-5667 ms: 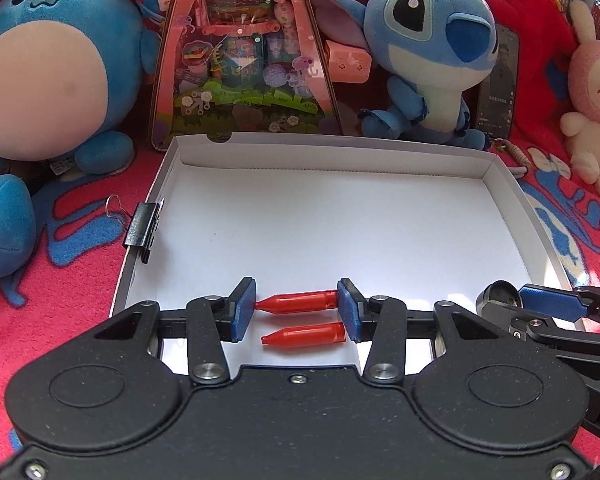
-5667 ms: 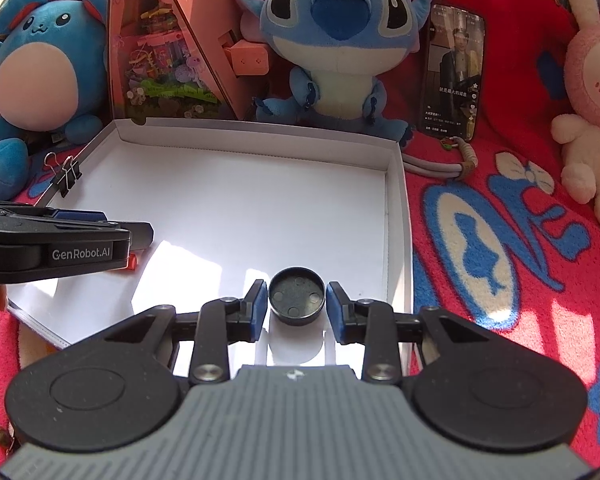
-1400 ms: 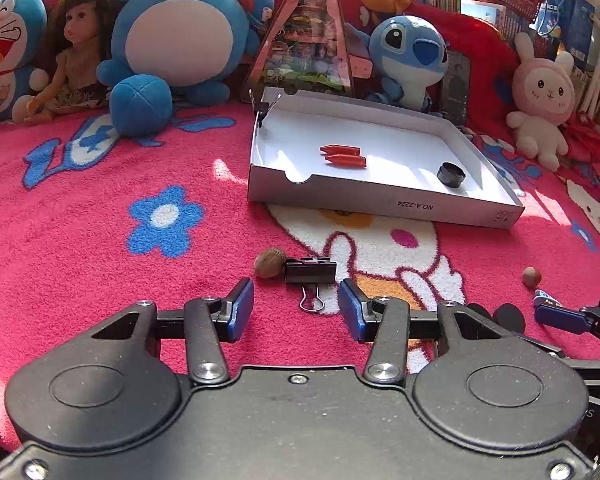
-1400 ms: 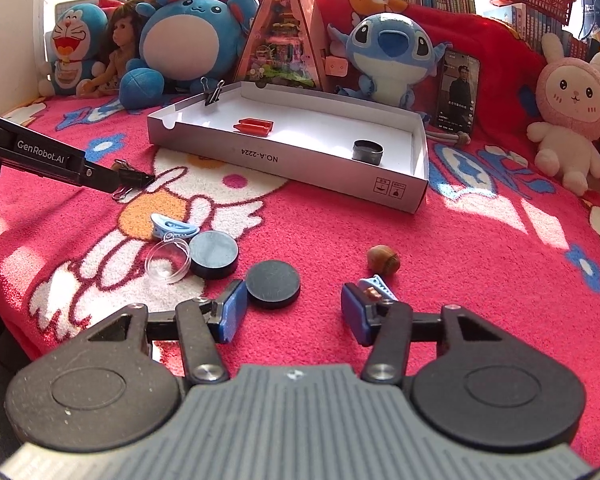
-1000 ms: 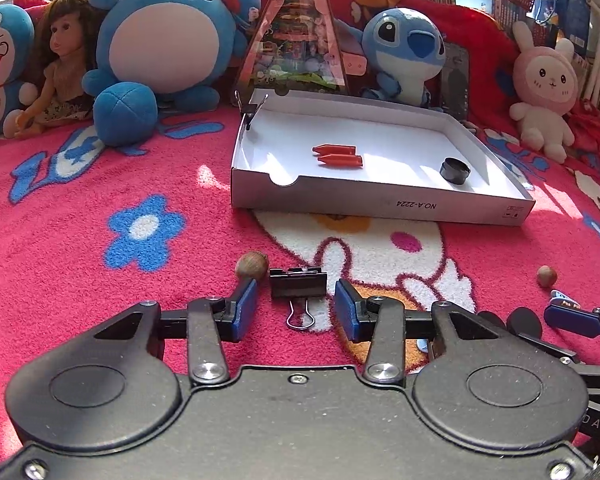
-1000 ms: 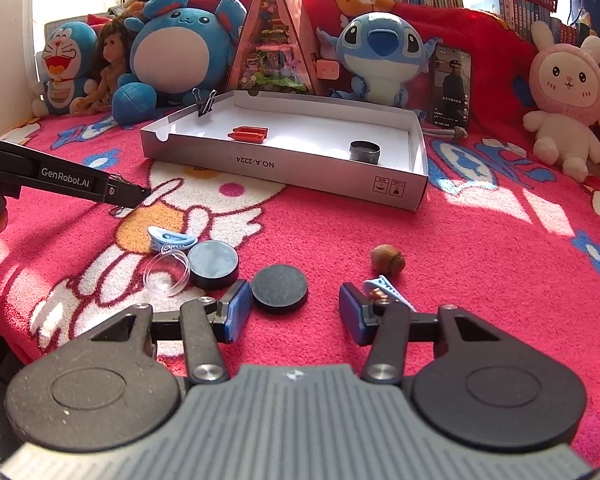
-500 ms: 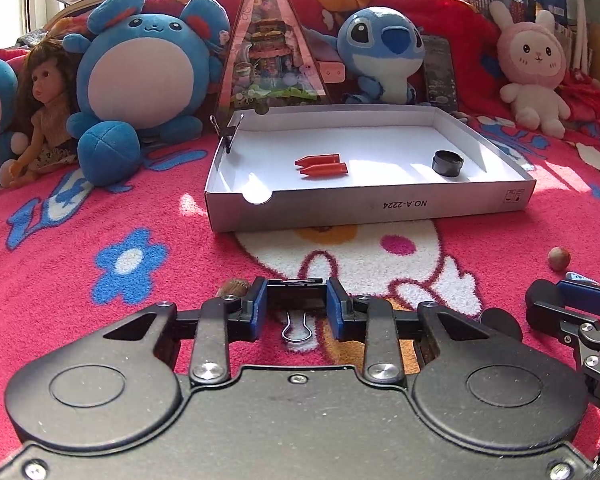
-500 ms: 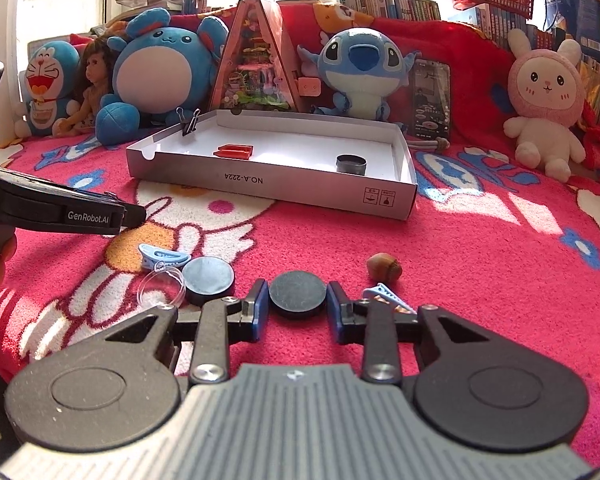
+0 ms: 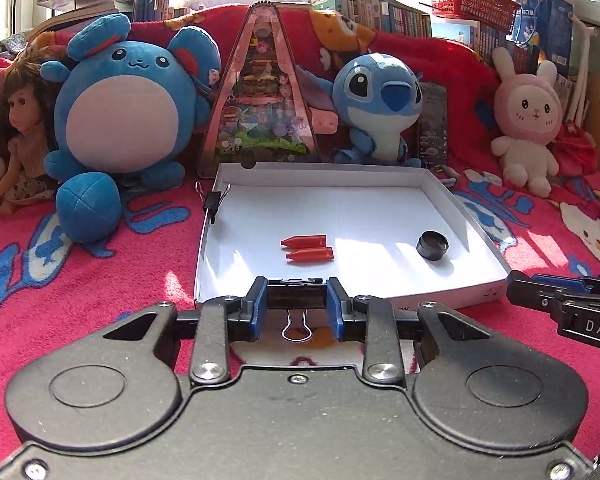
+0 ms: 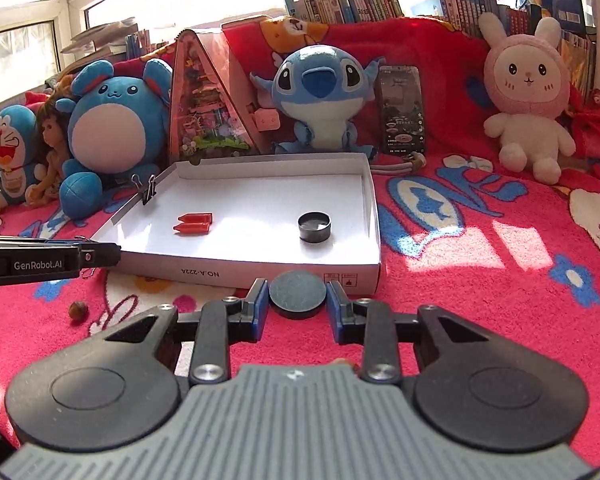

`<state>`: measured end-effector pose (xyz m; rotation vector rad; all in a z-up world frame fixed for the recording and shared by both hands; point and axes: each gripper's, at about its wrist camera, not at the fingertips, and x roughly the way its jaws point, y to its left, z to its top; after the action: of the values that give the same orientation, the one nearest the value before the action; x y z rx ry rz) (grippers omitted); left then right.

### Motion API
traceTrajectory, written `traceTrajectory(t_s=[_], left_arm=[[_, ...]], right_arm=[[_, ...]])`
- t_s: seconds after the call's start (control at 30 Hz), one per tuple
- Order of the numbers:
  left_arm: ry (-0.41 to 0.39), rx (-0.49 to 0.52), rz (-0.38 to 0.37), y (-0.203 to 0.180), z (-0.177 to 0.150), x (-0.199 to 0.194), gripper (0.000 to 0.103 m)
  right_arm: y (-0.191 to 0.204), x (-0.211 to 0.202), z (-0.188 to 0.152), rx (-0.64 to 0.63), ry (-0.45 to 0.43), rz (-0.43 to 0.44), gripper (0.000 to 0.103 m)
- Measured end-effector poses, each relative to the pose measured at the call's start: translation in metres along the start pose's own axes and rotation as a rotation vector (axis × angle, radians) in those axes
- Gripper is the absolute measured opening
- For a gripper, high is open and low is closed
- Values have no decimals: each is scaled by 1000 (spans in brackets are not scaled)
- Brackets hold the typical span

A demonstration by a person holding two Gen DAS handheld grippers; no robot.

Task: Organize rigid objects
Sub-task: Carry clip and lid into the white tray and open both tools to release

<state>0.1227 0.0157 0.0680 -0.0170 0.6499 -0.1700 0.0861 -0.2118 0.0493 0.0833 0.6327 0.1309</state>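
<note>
My left gripper (image 9: pixel 296 308) is shut on a black binder clip (image 9: pixel 296 298), whose wire loop hangs below the pads; it hovers just before the near wall of the white box (image 9: pixel 440 196). My right gripper (image 10: pixel 297 304) is shut on a black round lid (image 10: pixel 297 294), held above the blanket in front of the same white box (image 10: pixel 276 270). Inside the box lie two red caps (image 9: pixel 308 248), seen as red caps (image 10: pixel 193 223) in the right wrist view, and a black round cap (image 9: pixel 433 245), also black round cap (image 10: pixel 314 227). The left gripper's finger (image 10: pixel 96 258) shows at the left.
Another binder clip (image 9: pixel 213 201) is clamped on the box's left wall. Plush toys, a doll and a pink triangular toy house (image 9: pixel 260 100) stand behind the box, with a phone (image 10: pixel 402 110) beside them. A brown nut (image 10: pixel 78 310) lies on the red blanket (image 10: pixel 480 260).
Both grippers closed, the left on the binder clip and the right on the black lid, then rose off the blanket and moved toward the box.
</note>
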Motion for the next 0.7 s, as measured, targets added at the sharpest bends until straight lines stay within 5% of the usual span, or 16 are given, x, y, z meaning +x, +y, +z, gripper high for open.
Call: traceTrajectory(t_s=[0.3, 0.7], left_arm=[[95, -70, -5, 5, 49, 47, 29], [217, -90, 37, 3, 39, 104, 29]], right_arm=[[-20, 66, 69, 61, 146, 5, 36], [-10, 120, 78, -3, 259, -44, 36]])
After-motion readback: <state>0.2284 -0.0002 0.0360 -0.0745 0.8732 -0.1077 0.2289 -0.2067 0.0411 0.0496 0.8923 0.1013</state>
